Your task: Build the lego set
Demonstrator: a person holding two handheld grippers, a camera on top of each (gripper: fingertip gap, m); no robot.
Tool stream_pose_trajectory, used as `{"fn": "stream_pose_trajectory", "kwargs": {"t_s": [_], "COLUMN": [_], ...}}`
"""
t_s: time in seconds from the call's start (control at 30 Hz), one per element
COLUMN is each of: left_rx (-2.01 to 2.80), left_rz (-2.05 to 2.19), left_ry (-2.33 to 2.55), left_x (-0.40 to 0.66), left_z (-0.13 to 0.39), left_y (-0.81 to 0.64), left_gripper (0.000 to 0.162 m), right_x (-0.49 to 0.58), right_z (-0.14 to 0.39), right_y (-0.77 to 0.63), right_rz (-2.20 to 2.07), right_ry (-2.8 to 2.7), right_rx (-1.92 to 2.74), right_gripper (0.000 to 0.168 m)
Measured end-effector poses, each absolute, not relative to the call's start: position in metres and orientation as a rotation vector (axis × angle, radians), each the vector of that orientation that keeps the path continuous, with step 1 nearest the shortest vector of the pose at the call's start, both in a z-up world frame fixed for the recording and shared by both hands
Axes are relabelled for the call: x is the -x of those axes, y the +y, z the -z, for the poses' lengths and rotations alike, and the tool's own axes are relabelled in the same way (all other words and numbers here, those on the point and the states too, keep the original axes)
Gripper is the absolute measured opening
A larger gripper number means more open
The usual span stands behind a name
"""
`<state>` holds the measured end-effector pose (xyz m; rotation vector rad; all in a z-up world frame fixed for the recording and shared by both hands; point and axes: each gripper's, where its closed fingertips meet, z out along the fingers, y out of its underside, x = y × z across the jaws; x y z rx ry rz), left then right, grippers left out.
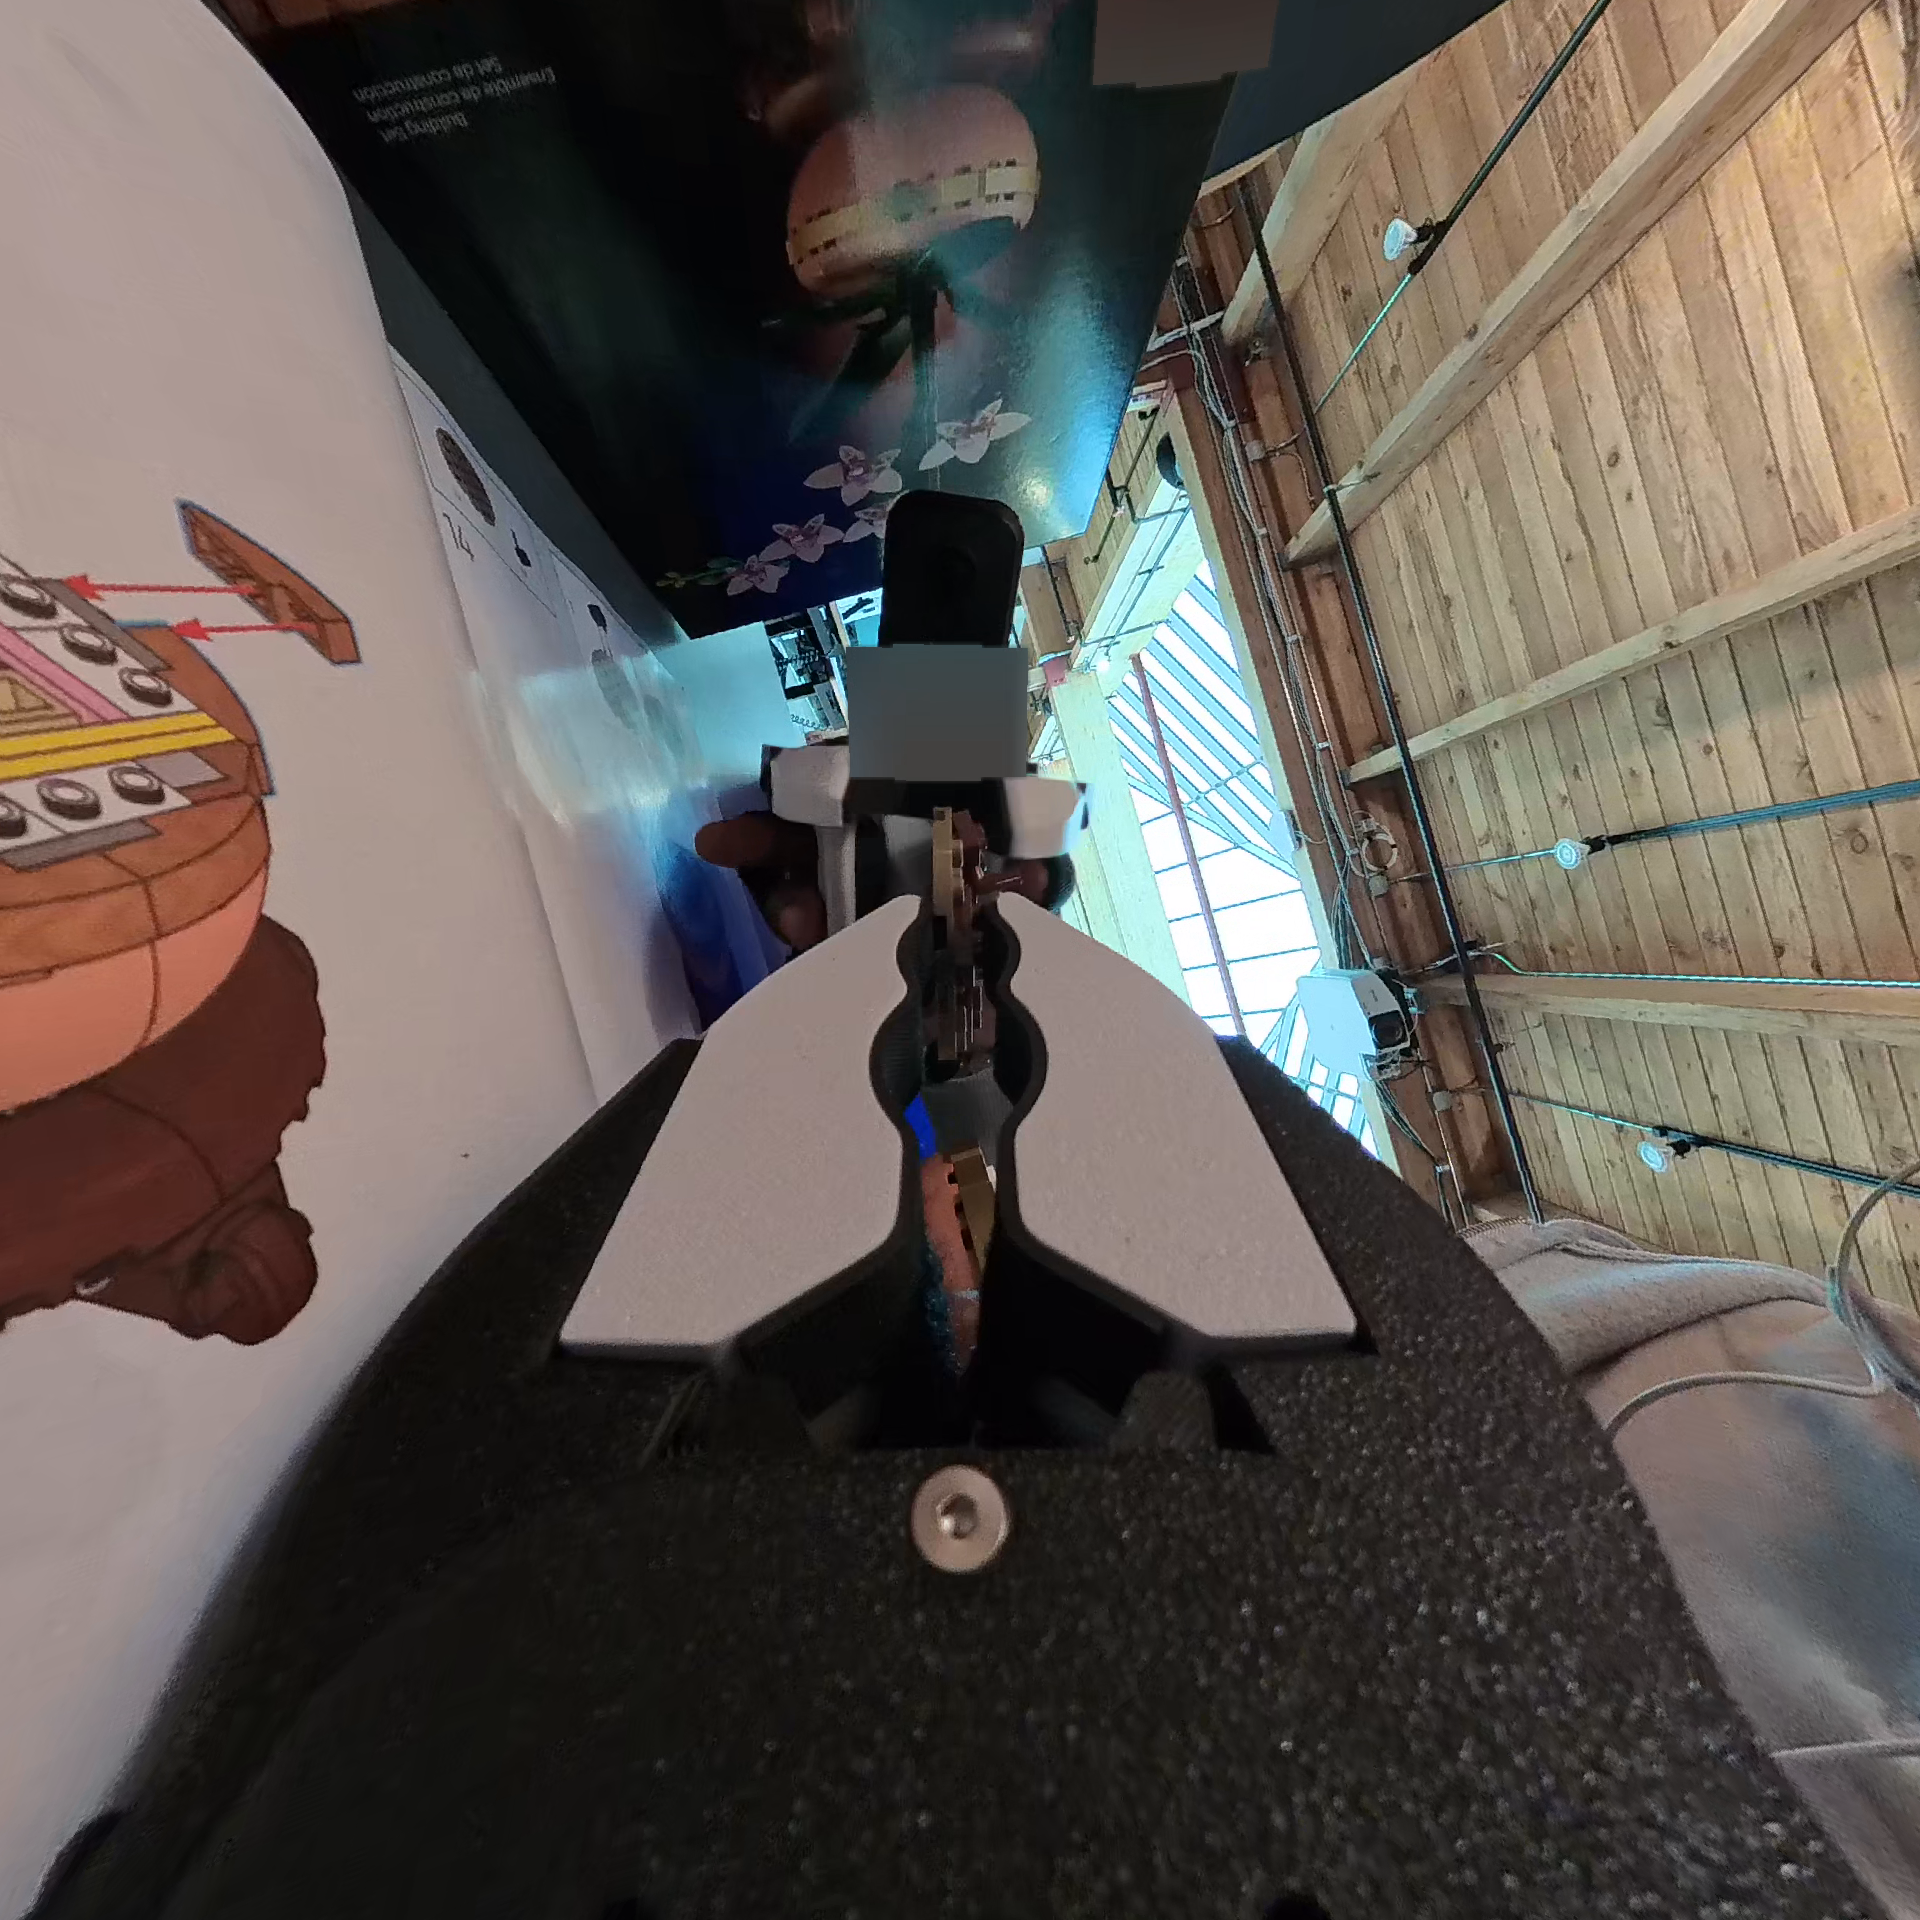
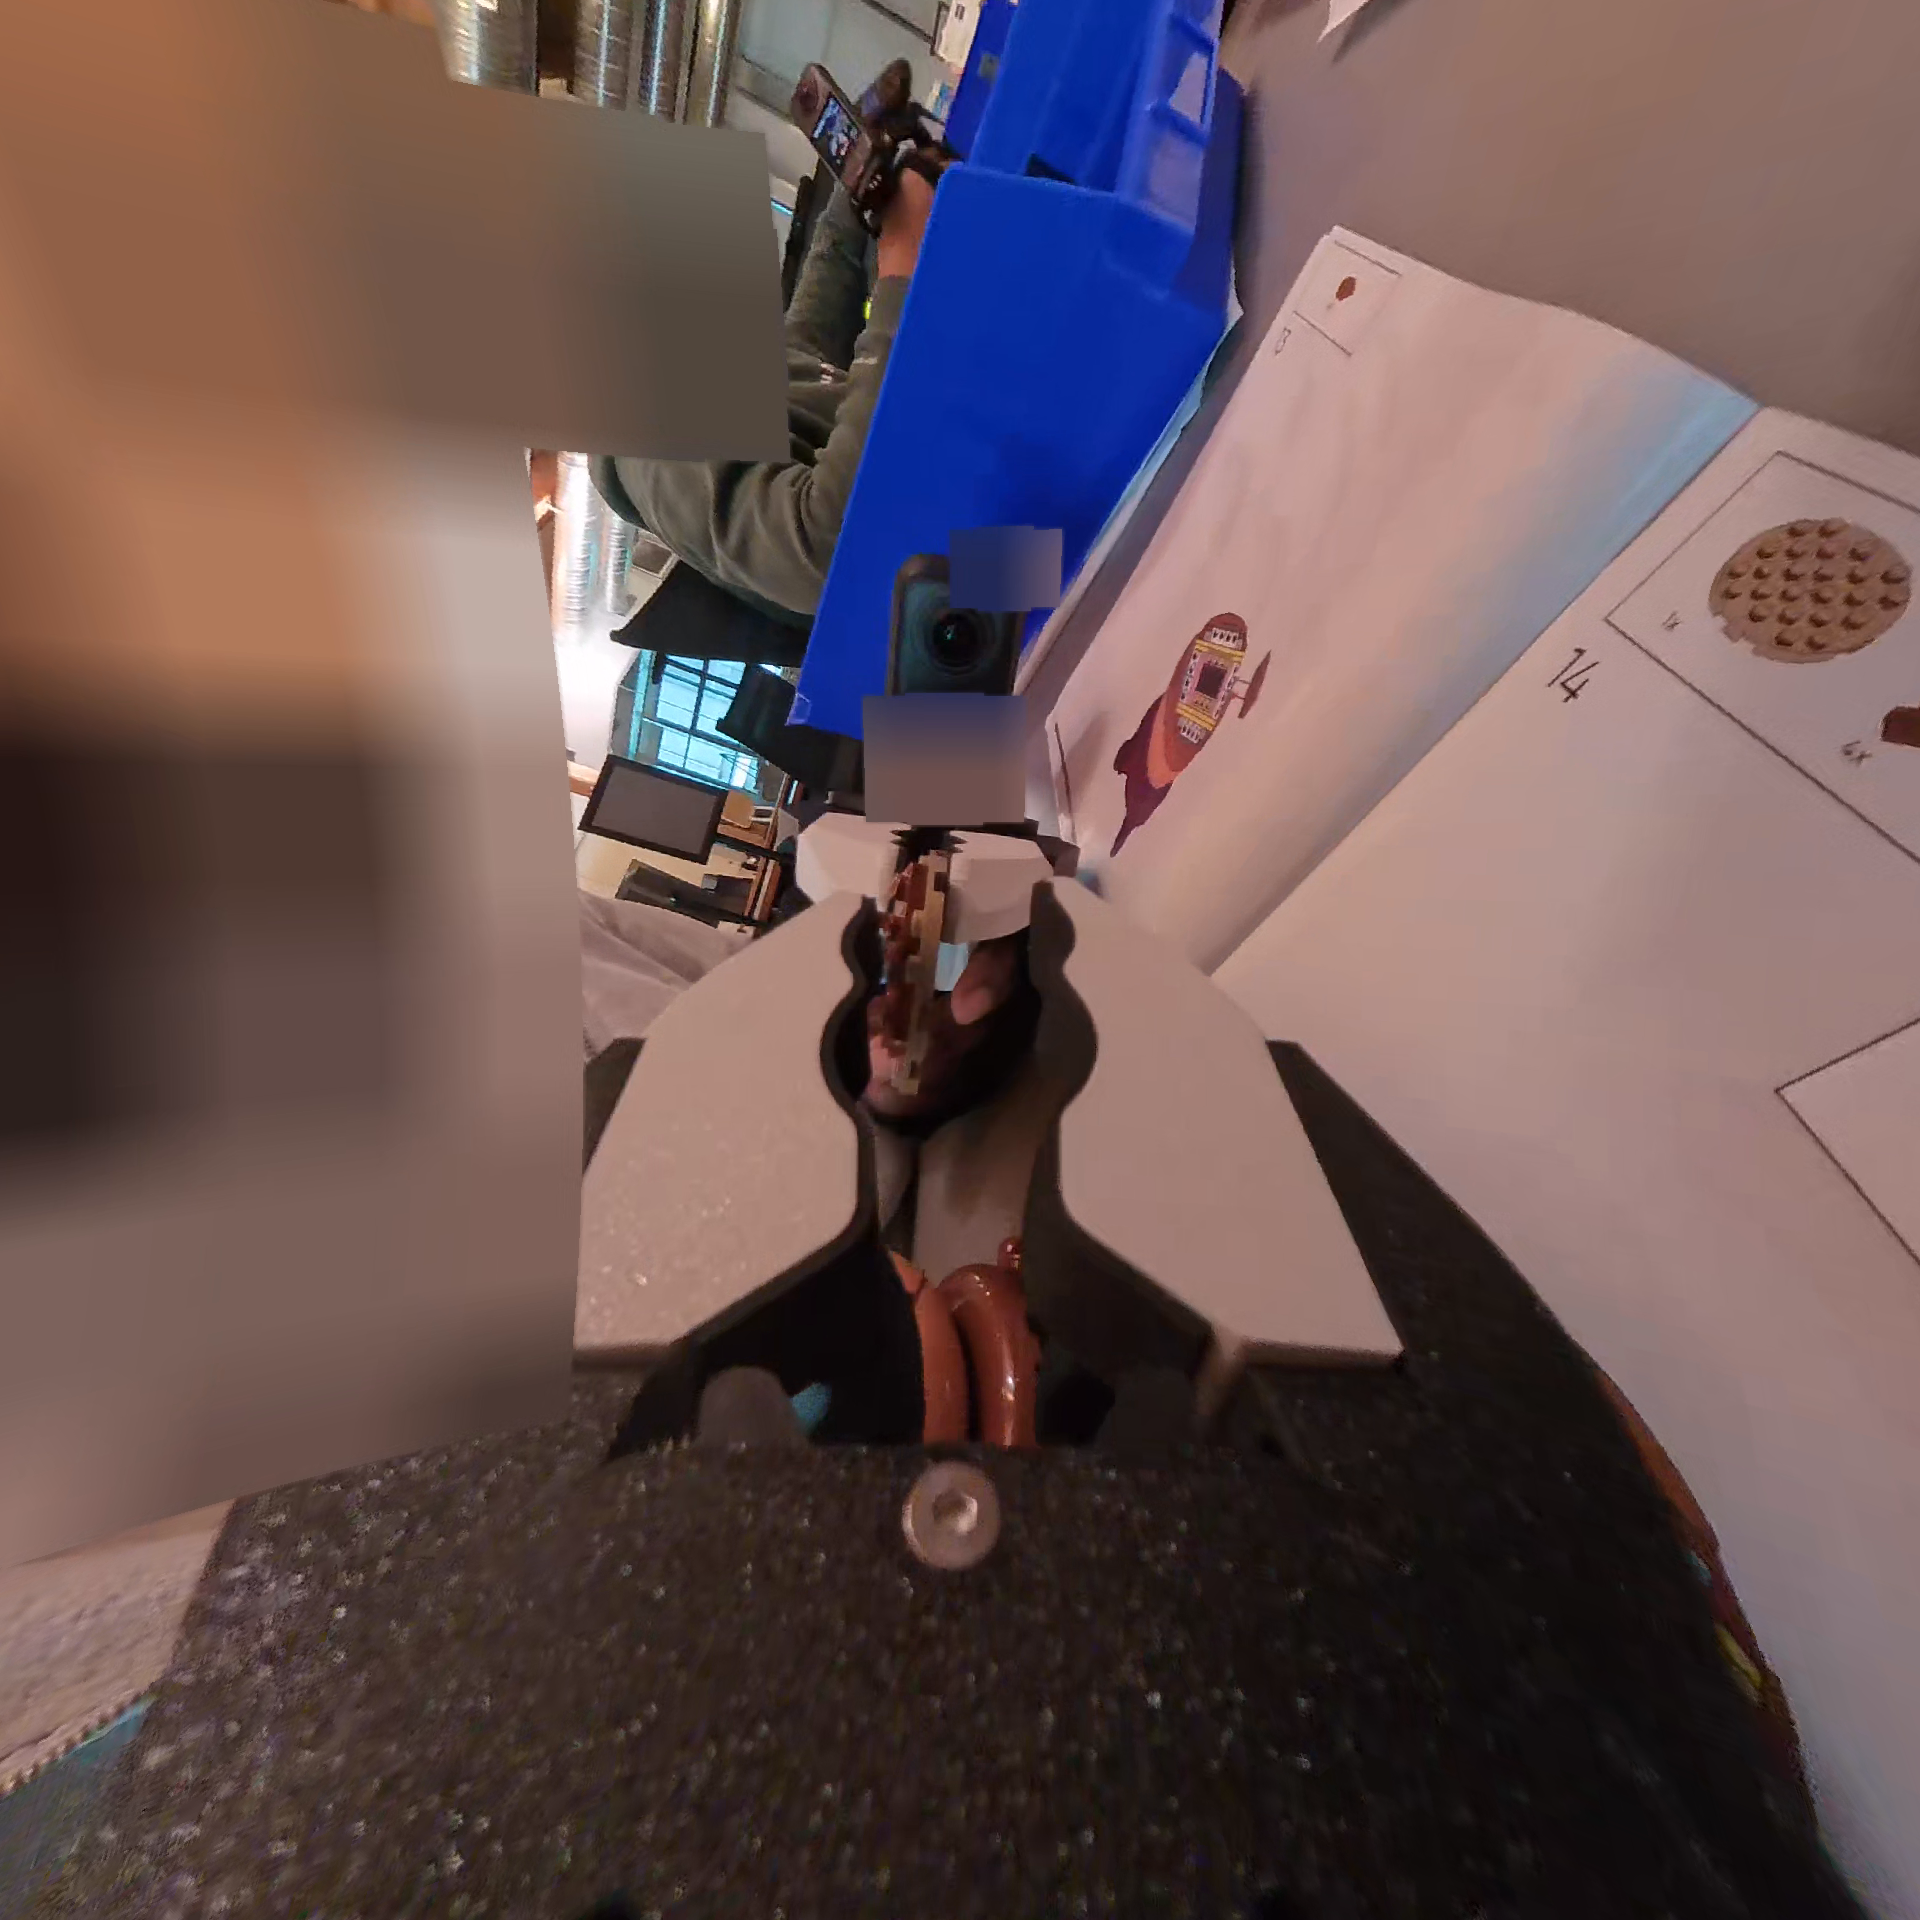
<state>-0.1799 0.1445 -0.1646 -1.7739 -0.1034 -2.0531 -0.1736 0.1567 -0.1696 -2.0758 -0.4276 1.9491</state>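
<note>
Left gripper: grey fingers drawn close, clamped on the lego assembly, which fills the narrow wavy gap between them and sticks out past the tips.
Lego assembly, left wrist view: thin stack seen edge-on, a tan disc edge at the tip, dark brown and reddish pieces beside it, more tan and salmon pieces lower in the gap near the gripper body.
Right gripper: grey fingers narrowed around the same lego assembly; the tan disc and reddish-brown studded pieces sit edge-on between the tips. Whether both pads press on it I cannot tell.
Brown ring pieces: glossy curved brown parts low in the right gripper's gap, close to its body.
Meeting point: the two grippers face each other tip to tip, each one's camera showing in the other's view, with the assembly between them, held off the table.
Hand: part of a person's hand shows behind the assembly in the right wrist view.
Instruction booklet: open white pages beside the grippers, with printed drawings of the brown model and a round tan studded plate.
Set box: dark, with a picture of the model and pale flowers, standing beyond the booklet.
Blue bin: behind the left gripper's camera.
Ceiling: wooden boards and beams with small lamps.
</note>
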Motion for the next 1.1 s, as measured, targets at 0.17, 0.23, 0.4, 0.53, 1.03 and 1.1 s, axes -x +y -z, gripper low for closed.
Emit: {"fn": "stream_pose_trajectory", "kwargs": {"t_s": [0.17,0.23,0.4,0.53,1.03,1.1], "left_rx": [1.778,1.781,1.796,1.805,1.819,1.809], "left_rz": [2.042,2.037,2.021,2.012,2.029,2.032], "left_ry": [-0.094,-0.083,-0.047,-0.022,-0.006,-0.007], "left_x": [0.179,0.179,0.176,0.175,0.172,0.173], "left_z": [0.165,0.165,0.165,0.166,0.166,0.165], "left_y": [0.144,0.143,0.141,0.139,0.137,0.137], "left_gripper": [0.007,0.007,0.007,0.007,0.010,0.009], "right_x": [0.174,0.173,0.170,0.168,0.167,0.167], "right_z": [0.166,0.166,0.167,0.168,0.164,0.164], "right_y": [0.152,0.151,0.147,0.144,0.139,0.140], "right_rz": [-1.938,-1.905,-1.858,-1.776,-1.684,-1.674], "right_ry": [-0.465,-0.501,-0.528,-0.581,-0.652,-0.654], "right_rx": [2.037,2.031,2.019,2.019,2.035,2.045], "right_gripper": [0.012,0.010,0.010,0.010,0.008,0.008]}}
